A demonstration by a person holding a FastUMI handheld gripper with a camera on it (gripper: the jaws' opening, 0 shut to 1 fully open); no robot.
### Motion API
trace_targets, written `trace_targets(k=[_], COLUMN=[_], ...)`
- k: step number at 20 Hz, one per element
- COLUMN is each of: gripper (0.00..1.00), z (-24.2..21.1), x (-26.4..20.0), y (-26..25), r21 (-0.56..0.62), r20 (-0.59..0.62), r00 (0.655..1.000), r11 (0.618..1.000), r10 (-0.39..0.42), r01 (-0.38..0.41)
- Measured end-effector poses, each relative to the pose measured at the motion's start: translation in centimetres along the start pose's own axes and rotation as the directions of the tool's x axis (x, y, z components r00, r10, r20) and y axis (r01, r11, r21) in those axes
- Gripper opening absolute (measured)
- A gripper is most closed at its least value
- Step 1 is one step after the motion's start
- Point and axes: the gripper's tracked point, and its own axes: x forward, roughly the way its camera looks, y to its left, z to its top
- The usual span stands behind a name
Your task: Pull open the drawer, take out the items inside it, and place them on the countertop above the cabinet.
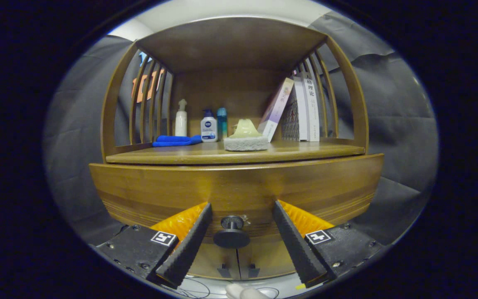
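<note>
As the drawer (239, 189) was shut flush in the cabinet front, the gripper (239, 216) stood before it with fingers spread wide, the round knob (231, 232) between them but untouched, probably lined up for a grip or just let go. On the wooden countertop (206, 157) above lay a blue cloth (176, 140), bottles (208, 126), a sponge (245, 139) and leaning books (301, 109), with dark cloth hanging around the cabinet.

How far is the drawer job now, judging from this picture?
The wooden drawer front looks closed, which fits either a drawer yet to be pulled or one pushed back in. The gripper is open, its fingers either side of the round dark drawer knob, not pressing it. The wooden countertop holds several items; whether any came from the drawer is unclear.
</note>
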Motion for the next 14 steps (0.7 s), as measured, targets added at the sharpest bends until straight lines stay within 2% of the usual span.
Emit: trace_targets(k=[14], gripper=[0.98], z=[0.4], x=[3.0], y=[0.4], r21=[0.024], r20=[-0.006], r00=[1.0], r11=[1.0], r10=[0.004], r01=[-0.004])
